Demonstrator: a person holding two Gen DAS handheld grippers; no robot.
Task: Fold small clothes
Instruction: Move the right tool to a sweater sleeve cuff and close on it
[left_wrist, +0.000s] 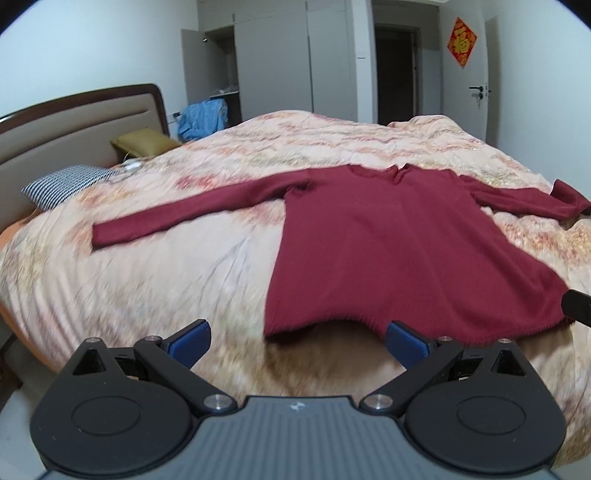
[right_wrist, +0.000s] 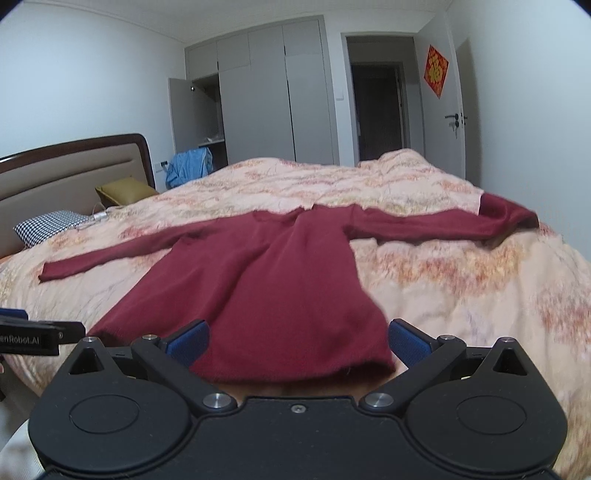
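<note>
A dark red long-sleeved sweater (left_wrist: 399, 240) (right_wrist: 273, 280) lies flat on the bed, hem toward me, both sleeves spread out. Its left sleeve (left_wrist: 192, 214) is straight; the right sleeve's cuff (right_wrist: 506, 214) is folded back on itself. My left gripper (left_wrist: 297, 341) is open, just short of the hem's left corner, with nothing between its blue pads. My right gripper (right_wrist: 297, 341) is open too, hovering at the hem's right part, not touching it. The left gripper's body (right_wrist: 33, 334) shows at the left edge of the right wrist view; the right gripper's tip (left_wrist: 578, 312) shows at the right edge of the left wrist view.
The sweater rests on a peach floral quilt (left_wrist: 177, 266) covering a large bed. A checked pillow (left_wrist: 66, 186) and an olive pillow (left_wrist: 144, 144) lie by the padded headboard (left_wrist: 74, 122). Grey wardrobes (right_wrist: 273, 99), blue clothes (right_wrist: 188, 166) and a doorway (right_wrist: 380, 107) are behind.
</note>
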